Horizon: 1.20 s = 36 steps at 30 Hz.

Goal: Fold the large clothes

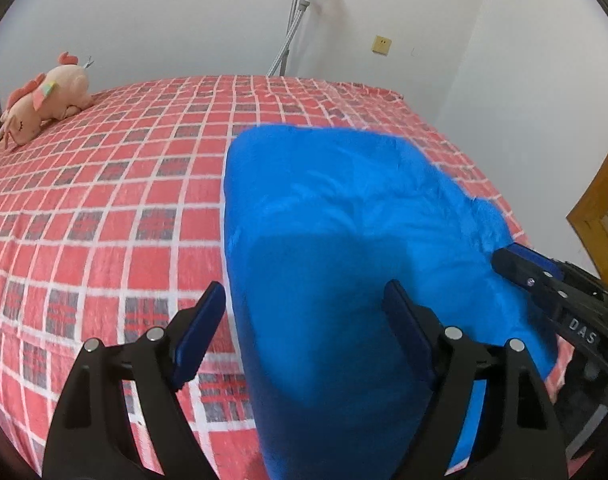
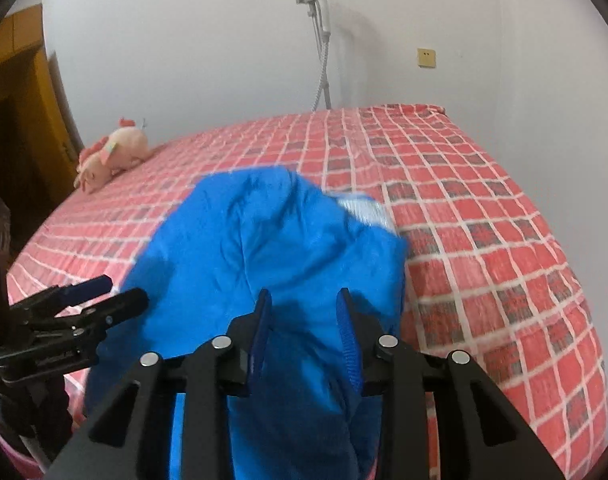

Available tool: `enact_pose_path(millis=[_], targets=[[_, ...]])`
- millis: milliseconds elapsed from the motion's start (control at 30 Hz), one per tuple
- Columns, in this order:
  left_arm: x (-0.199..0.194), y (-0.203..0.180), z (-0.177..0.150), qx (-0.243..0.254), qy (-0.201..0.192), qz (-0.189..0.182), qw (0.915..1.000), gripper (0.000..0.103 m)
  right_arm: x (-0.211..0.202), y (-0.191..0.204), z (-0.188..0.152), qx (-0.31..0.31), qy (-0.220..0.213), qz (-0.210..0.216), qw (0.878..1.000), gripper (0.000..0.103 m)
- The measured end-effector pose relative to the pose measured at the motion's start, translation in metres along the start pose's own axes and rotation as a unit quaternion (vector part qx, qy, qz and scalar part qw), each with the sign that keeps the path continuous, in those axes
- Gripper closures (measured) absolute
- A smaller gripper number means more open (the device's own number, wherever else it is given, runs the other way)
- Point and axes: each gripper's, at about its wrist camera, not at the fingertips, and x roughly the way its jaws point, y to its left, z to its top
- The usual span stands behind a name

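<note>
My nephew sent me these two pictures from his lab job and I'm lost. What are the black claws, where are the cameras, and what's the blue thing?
The claws are hand-held grippers, one per hand, each carrying a camera looking along its fingers. One picture looks from the left gripper, open astride the bright blue padded garment; the other from the right gripper, blue cloth between its fingers. The garment lies on a red checked bedspread, with a pink plush toy far off.
</note>
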Motion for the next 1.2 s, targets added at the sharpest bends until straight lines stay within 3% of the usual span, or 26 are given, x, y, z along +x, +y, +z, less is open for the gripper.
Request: enact_pose_path(millis=[333,733,867,1100,1200], targets=[[0.013,-0.005,-0.012,0.018,-0.012,0.022,0.9995,0.018,0.024,-0.014,-0.030,0.027,-0.019,0.015,0.999,0.066],[-0.004,-0.010,-0.012,0.053,-0.028,0.048,0.9971,0.018,0.004,-0.008,-0.020,0.018,-0.011,0.008,1.000,0.062],[-0.016,-0.004,-0.012,0.059,-0.029,0.047,0.9967,0.019,-0.010,-0.013,-0.011,0.019,0.011,0.015,1.000,0.057],[-0.027,0.009,-0.006,0.062,-0.007,0.039,0.9973,0.019,-0.016,-0.020,0.001,0.020,0.085,0.019,0.996,0.033],[-0.027,0.015,-0.004,0.056,0.011,0.026,0.9980,0.016,-0.014,-0.021,0.003,0.025,0.113,0.026,0.993,0.030]])
